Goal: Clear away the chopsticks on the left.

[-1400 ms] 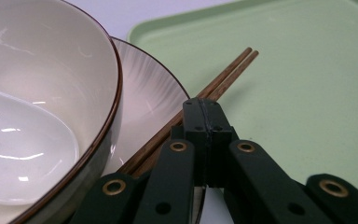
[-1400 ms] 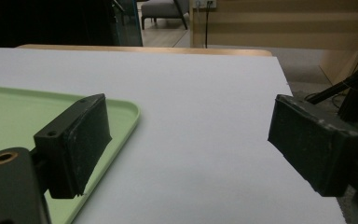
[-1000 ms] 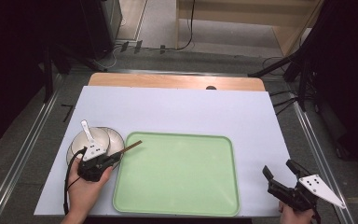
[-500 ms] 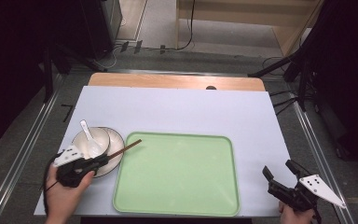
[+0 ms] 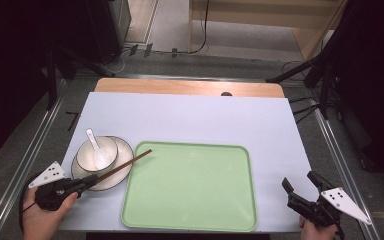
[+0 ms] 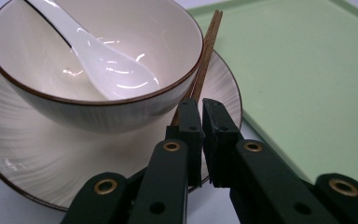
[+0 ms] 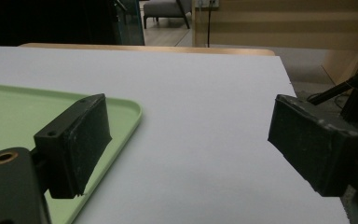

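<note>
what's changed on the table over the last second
The left gripper drew back off the bowl toward the table's near left corner; its fingers now sit nearly closed at the chopsticks' near end. The chopsticks, spoon, plate, tray and open right gripper stayed put.

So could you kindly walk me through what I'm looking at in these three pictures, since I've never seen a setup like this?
No robot here: a person holds a hand tool with two black jaws, tongs, in each hand. The high view looks down on the table from above; the other two come from cameras riding on each tool.

On the white table lie a pale green tray, empty, and to its left a plate carrying a bowl with a white spoon in it.

The left tongs are closed beside the near end of a brown chopstick, which slants across the plate onto the tray's edge; whether they grip it is unclear. The right tongs are wide open, holding nothing.
</note>
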